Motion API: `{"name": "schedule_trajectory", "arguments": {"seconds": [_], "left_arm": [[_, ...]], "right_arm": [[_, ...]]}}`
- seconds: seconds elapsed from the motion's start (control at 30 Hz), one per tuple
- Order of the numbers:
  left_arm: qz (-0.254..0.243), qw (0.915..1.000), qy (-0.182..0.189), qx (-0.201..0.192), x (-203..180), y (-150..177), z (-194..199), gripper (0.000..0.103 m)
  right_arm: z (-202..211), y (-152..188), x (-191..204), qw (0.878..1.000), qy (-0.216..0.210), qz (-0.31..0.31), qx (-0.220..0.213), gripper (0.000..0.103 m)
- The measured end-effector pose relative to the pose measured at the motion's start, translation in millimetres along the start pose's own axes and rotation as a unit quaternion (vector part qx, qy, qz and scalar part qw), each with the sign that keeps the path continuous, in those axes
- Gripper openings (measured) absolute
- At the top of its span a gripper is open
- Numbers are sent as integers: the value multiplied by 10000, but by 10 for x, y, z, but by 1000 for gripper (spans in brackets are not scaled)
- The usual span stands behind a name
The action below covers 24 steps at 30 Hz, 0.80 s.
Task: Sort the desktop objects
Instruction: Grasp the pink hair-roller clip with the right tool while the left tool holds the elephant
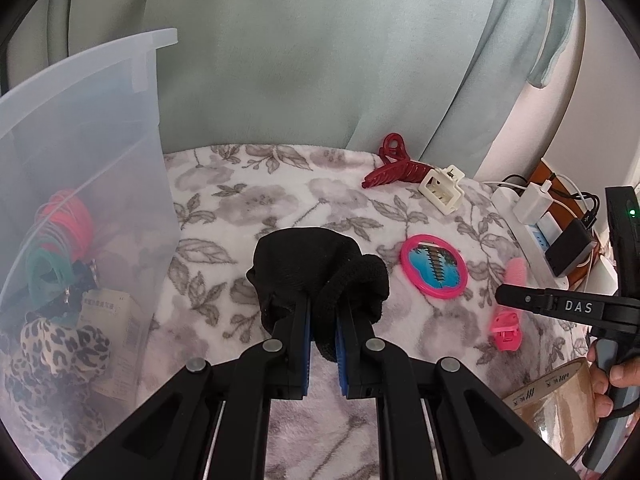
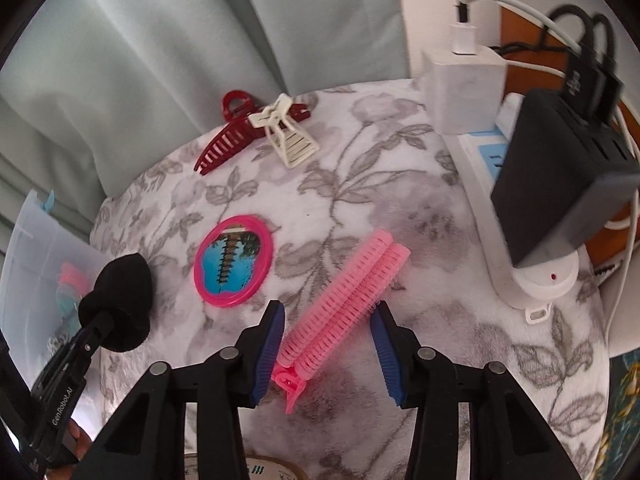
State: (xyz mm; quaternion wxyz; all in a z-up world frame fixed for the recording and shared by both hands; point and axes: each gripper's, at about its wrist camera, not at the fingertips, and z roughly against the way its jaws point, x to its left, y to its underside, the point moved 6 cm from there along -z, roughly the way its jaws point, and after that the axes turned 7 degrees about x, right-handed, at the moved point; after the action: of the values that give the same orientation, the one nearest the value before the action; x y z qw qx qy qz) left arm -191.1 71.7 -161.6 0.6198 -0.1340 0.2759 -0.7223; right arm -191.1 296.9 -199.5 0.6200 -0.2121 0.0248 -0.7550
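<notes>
We have the left gripper clamped on a black scrunchie; right gripper jaws apart, straddling the pink roller clip (mirror at 10 o'clock).

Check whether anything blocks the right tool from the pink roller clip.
Nothing visible does. The pink roller clip lies on the blanket between the right tool's open pads; the round mirror sits off to one side.

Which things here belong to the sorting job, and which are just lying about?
Sorting job: black fabric scrunchie; pink plastic roller clip; round pink-framed mirror; dark red claw clip; cream claw clip; clear plastic bin.

Lying about: white power strip; black charger; brown tape roll.
</notes>
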Motion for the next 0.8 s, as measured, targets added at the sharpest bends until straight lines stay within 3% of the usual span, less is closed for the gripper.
{"name": "schedule_trajectory", "arguments": {"seconds": [0.47, 0.8], "left_arm": [[18, 10000, -21, -5, -6, 28, 116, 11], [-2, 9998, -57, -171, -44, 50, 369, 11]], "right_arm": [[37, 24, -45, 9986, -485, -190, -28, 33], [309, 82, -7, 9967, -722, -222, -306, 31]]}}
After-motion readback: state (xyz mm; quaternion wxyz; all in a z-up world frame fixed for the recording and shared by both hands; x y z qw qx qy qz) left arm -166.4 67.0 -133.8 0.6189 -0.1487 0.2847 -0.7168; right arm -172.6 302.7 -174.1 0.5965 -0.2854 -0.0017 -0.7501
